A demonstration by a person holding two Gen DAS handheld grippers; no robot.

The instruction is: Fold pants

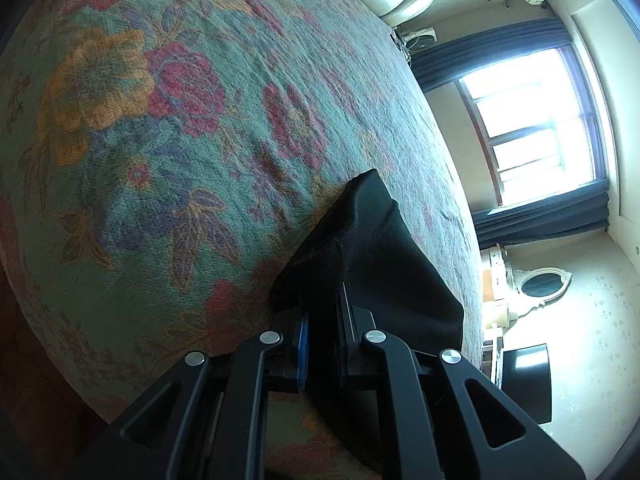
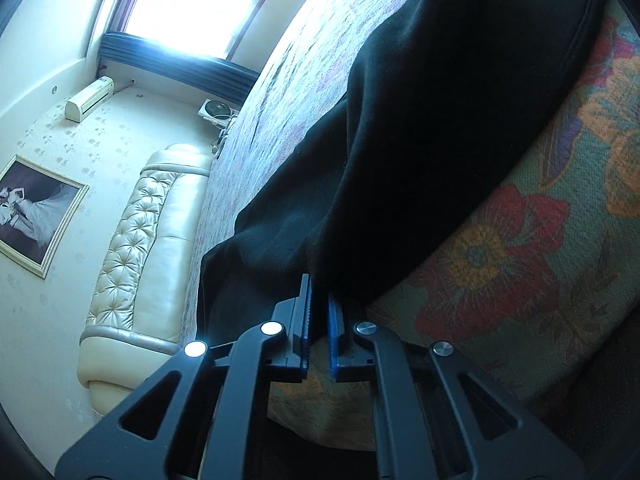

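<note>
The right tool (image 2: 320, 312) is clamped on the near edge of the black pants (image 2: 440, 140), which stretch away across the floral bedspread (image 2: 540, 240). At far left stands a cream tufted headboard (image 2: 136, 240), with a framed picture (image 2: 36, 212) on the wall beside it.

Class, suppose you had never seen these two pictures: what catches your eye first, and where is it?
The black pants stand out, draped dark across the flowered bedspread. Each gripper is shut on the cloth: the left gripper at one end, the right gripper at an edge. The bright window glares beyond the bed.
</note>
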